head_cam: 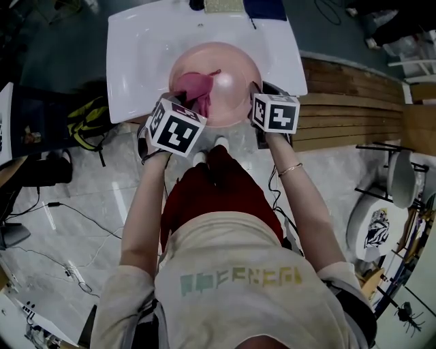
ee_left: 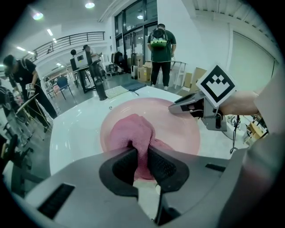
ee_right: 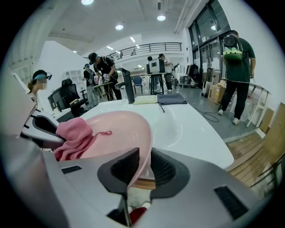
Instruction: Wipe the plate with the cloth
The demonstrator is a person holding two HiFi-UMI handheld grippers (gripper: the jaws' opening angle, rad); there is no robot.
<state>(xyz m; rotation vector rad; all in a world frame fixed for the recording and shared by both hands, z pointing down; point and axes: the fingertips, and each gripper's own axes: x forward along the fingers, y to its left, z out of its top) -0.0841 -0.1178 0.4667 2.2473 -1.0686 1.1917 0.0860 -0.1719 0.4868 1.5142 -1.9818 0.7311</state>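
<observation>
A round pink plate [head_cam: 228, 82] is held over the front edge of a white table [head_cam: 136, 61]. A crumpled pink cloth [head_cam: 194, 88] lies on the plate's left half. My left gripper [ee_left: 141, 156] is shut on the cloth [ee_left: 133, 133], pressing it onto the plate [ee_left: 178, 129]. My right gripper [ee_right: 143, 165] is shut on the plate's near right rim [ee_right: 144, 138], and the plate is tilted in that view. The cloth [ee_right: 73, 136] with a loose thread shows at left in the right gripper view. In the head view both marker cubes hide the jaws.
A dark mat [head_cam: 266, 8] and a small object lie at the table's far edge. Wooden decking [head_cam: 354, 109] runs to the right. A backpack [head_cam: 88, 123] and cables lie on the floor at left. Several people stand in the background [ee_left: 161, 53].
</observation>
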